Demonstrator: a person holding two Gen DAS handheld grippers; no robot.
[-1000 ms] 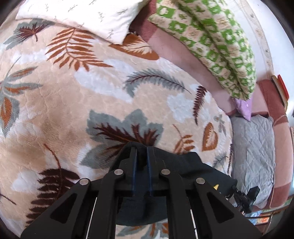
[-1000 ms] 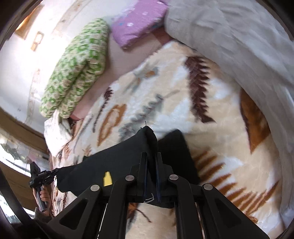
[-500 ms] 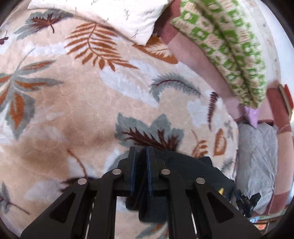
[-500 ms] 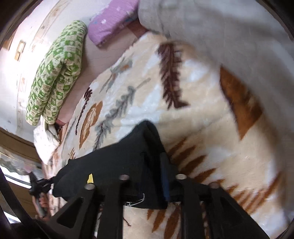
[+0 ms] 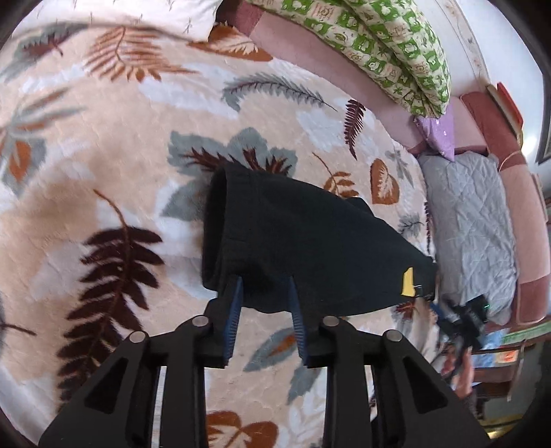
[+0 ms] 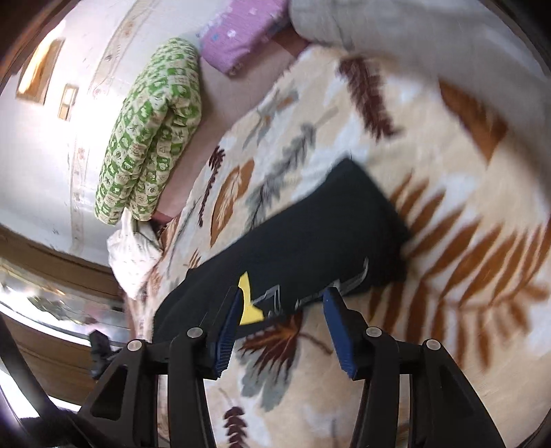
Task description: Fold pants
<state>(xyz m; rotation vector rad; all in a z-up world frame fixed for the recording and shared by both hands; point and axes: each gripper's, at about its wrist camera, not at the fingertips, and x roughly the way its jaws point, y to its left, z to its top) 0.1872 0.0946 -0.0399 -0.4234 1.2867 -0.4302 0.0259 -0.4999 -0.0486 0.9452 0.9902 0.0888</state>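
The black pants (image 5: 303, 248) lie folded into a compact bundle on the leaf-patterned blanket (image 5: 103, 144), with a yellow tag (image 5: 408, 282) at one end. My left gripper (image 5: 265, 286) is open, its blue-padded fingers just at the bundle's near edge, holding nothing. In the right wrist view the pants (image 6: 292, 248) lie ahead with the yellow tag (image 6: 249, 303) near my fingers. My right gripper (image 6: 282, 296) is open and empty at the bundle's near edge.
A green patterned quilt (image 5: 378, 44) and a purple pillow (image 5: 437, 134) lie along the pink headboard side. A white pillow (image 5: 144, 13) is at the far left. A grey quilted cover (image 5: 471, 234) lies at the right. The blanket (image 6: 447, 241) spreads around the pants.
Both grippers were shut on the pants' edges; now both have opened and let go. The pants have dropped onto the blanket, and both grippers have pulled back slightly.
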